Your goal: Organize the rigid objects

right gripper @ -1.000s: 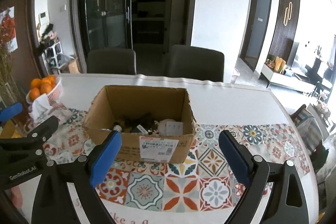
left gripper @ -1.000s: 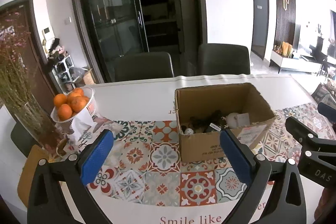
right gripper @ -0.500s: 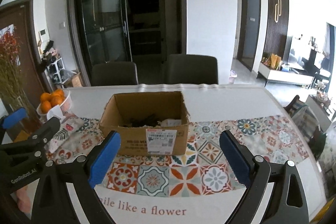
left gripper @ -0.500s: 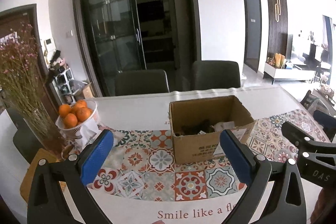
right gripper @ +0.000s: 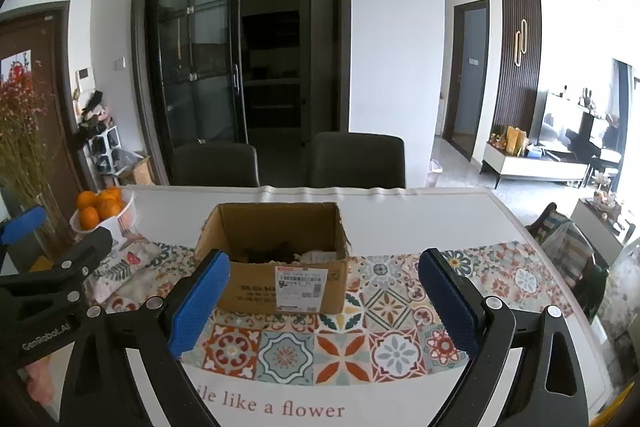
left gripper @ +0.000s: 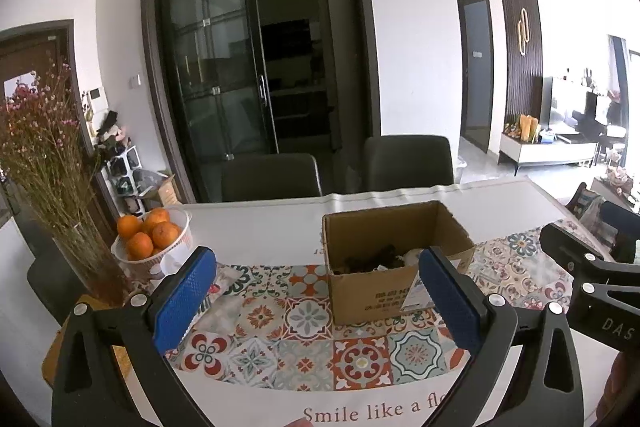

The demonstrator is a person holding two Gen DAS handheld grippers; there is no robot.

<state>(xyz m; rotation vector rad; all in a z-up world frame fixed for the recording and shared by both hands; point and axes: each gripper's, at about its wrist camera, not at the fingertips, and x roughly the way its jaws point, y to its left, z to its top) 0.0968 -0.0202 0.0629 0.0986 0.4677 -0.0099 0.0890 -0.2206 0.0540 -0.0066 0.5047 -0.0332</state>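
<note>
An open brown cardboard box (left gripper: 400, 291) (right gripper: 256, 291) stands on the patterned tablecloth, holding dark small items and something white that I cannot make out. My left gripper (left gripper: 318, 301) is open and empty, hanging in front of the box on its near left side. My right gripper (right gripper: 324, 301) is open and empty too, a little back from the box's labelled front. The right gripper shows at the right edge of the left wrist view, and the left gripper at the left edge of the right wrist view.
A white basket of oranges (left gripper: 154, 239) (right gripper: 102, 211) and a glass vase of dried flowers (left gripper: 60, 195) stand at the table's left. A patterned packet (right gripper: 120, 267) lies left of the box. Two dark chairs (left gripper: 408, 163) stand behind the table. The tablecloth (left gripper: 312, 323) extends to the near edge.
Both grippers have drawn back and risen away from the box, which now looks smaller and farther off. Their jaws have stayed open.
</note>
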